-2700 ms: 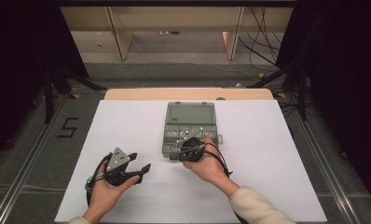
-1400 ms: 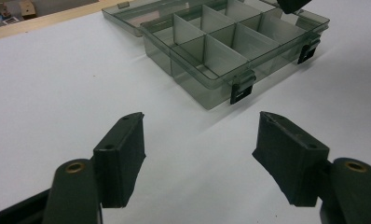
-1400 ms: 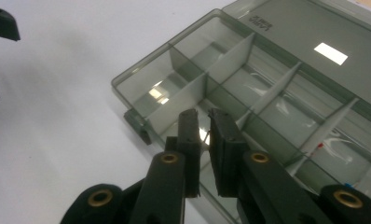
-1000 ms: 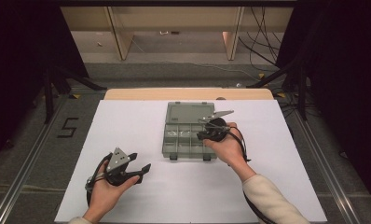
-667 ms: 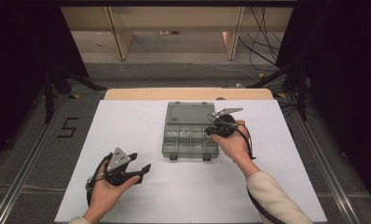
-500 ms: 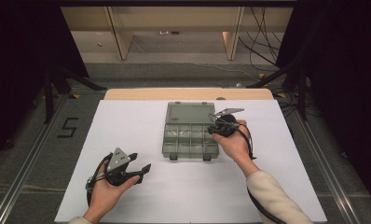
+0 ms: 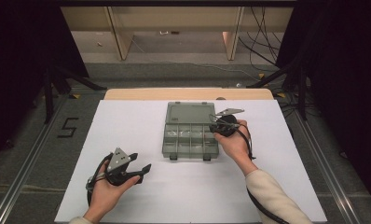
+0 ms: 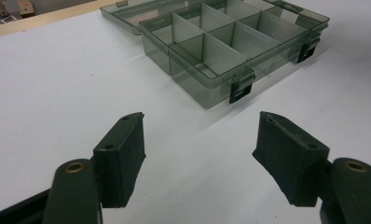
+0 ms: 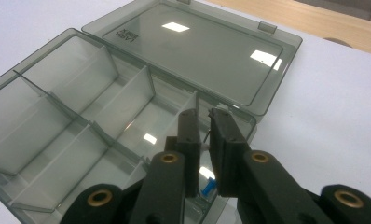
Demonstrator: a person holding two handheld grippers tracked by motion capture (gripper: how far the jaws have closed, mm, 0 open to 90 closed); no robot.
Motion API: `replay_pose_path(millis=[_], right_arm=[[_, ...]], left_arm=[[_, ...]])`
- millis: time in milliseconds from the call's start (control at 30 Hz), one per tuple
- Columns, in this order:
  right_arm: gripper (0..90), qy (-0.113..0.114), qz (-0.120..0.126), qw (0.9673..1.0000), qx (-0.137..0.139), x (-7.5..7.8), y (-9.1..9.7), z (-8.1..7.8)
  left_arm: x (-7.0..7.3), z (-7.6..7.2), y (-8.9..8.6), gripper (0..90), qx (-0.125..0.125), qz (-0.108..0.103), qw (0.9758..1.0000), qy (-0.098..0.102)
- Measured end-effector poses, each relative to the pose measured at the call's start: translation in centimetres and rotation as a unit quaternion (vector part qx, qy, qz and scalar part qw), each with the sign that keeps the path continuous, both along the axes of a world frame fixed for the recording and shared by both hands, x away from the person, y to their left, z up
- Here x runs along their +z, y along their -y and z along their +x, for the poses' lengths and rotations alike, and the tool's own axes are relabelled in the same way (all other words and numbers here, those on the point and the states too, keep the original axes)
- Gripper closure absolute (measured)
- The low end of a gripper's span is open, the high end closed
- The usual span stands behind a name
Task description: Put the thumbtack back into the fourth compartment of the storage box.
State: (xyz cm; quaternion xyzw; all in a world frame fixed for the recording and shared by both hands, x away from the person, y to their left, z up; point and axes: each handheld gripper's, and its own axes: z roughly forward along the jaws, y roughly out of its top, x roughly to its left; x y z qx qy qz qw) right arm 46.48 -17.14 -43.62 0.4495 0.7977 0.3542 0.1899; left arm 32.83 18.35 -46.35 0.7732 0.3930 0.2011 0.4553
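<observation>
A smoky clear compartment box [image 7: 189, 140] lies open mid-table, its lid [image 7: 191, 113] folded flat behind it. In the right gripper view the box [image 9: 81, 107] has several divided cells that look bare. My right gripper [image 7: 215, 125] hovers over the box's right end. Its jaws [image 9: 203, 117] are pressed almost together on a small thin pin with a blue end [image 9: 208, 186]. My left gripper [image 7: 141, 162] rests open on the white table at the front left, short of the box [image 8: 221, 42]. Nothing lies between its jaws [image 8: 200, 158].
A white sheet [image 7: 127, 126] covers the table, with a strip of bare wood [image 7: 127, 94] along its far edge. Two black latches [image 8: 239, 91] hang on the box's front wall. Stands and cables [image 7: 267, 51] crowd the dark floor beyond the table.
My right hand has moved from the box's front edge to its right end and a little farther away. The left gripper has stayed put and open.
</observation>
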Motion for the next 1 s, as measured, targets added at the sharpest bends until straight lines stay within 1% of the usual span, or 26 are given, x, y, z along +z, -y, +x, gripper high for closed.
replay_pose_path(millis=[33,100,133,167,200,233,300,367,400,467,533,567,600,633,667,733,767,800,833,867,900,933,1000], right_arm=[[83.4,-0.012,0.008,0.9998,-0.01,0.2,-0.1,-0.1],[83.3,-0.011,0.006,0.9999,-0.008,0.1,-0.1,0.0],[83.2,-0.011,0.004,0.9999,-0.008,0.1,-0.1,0.0],[83.2,-0.011,0.002,0.9999,-0.008,0.1,-0.1,0.0],[83.1,-0.001,-0.01,1.0,0.001,-0.1,0.1,0.0],[82.8,-0.004,-0.006,1.0,-0.004,-0.1,0.0,0.0],[82.6,-0.004,-0.007,1.0,-0.003,-0.2,-0.1,0.0],[81.6,-0.01,-0.008,0.9999,-0.005,-0.2,-0.2,0.0],[80.7,-0.007,-0.007,0.9999,-0.005,-0.3,-0.2,0.0],[78.0,-0.007,-0.006,1.0,-0.001,-0.2,-0.2,0.0],[75.4,-0.008,-0.004,1.0,-0.002,-0.2,-0.1,0.0],[74.1,-0.003,-0.008,1.0,0.003,-0.2,-0.1,0.1],[73.1,-0.01,-0.005,0.9999,0.0,-0.1,-0.1,0.0],[71.6,-0.001,-0.004,1.0,0.003,-0.3,-0.1,0.1],[69.1,-0.004,-0.008,1.0,0.002,-0.1,0.1,0.1],[63.9,-0.007,0.007,0.9999,-0.007,0.0,0.2,0.0],[61.2,-0.008,0.011,0.9999,-0.007,0.1,0.3,-0.1],[61.2,-0.008,0.011,0.9999,-0.007,0.1,0.3,-0.1],[58.3,-0.003,0.009,1.0,-0.002,0.0,0.5,-0.1],[52.9,-0.003,0.02,0.9998,-0.004,0.1,0.8,-0.3],[52.9,-0.003,0.02,0.9998,-0.004,0.1,0.8,-0.3],[49.3,-0.001,0.025,0.9997,-0.006,0.1,1.2,-0.4],[46.0,0.007,0.036,0.9993,-0.006,0.0,1.6,-0.5]], left_arm=[[0.0,0.0,0.0,32.2,0.0,0.0,1.0,0.0],[0.0,0.0,0.0,32.2,-0.002,-0.001,1.0,-0.002],[-0.1,0.0,0.0,32.2,0.003,-0.005,1.0,-0.004],[-0.1,0.0,0.0,32.3,0.002,-0.005,1.0,-0.004],[-0.1,0.0,0.0,32.2,0.002,-0.005,1.0,-0.004],[-0.1,0.0,0.0,32.2,0.002,-0.005,1.0,-0.004],[-0.1,0.0,0.1,32.2,0.002,-0.005,1.0,-0.005],[0.0,0.0,0.0,32.2,0.002,-0.004,1.0,-0.004],[0.0,0.0,0.0,32.2,0.0,0.0,1.0,0.0],[0.0,0.0,-0.1,32.3,-0.001,0.002,1.0,0.002],[0.0,0.0,-0.1,32.2,0.0,0.002,1.0,0.001],[0.0,0.0,-0.1,32.2,0.0,0.002,1.0,0.001],[0.0,0.0,-0.1,32.2,0.0,0.002,1.0,0.001],[0.0,0.0,-0.1,32.2,0.001,0.002,1.0,0.0],[0.1,-0.1,-0.1,32.3,0.003,0.001,1.0,-0.001],[0.0,-0.1,-0.1,32.3,0.005,-0.003,1.0,-0.003],[0.0,-0.1,-0.1,32.2,0.004,-0.003,1.0,-0.002],[0.0,-0.1,-0.1,32.3,0.004,-0.003,1.0,-0.002],[0.0,-0.2,0.0,32.3,0.004,-0.004,1.0,-0.004],[0.0,-0.2,0.0,32.2,0.002,-0.003,1.0,-0.002],[0.0,-0.2,0.0,32.3,0.002,-0.003,1.0,-0.002],[0.0,-0.2,0.0,32.2,0.001,-0.007,1.0,-0.004],[0.0,-0.2,0.0,32.3,0.0,-0.007,1.0,-0.004]])
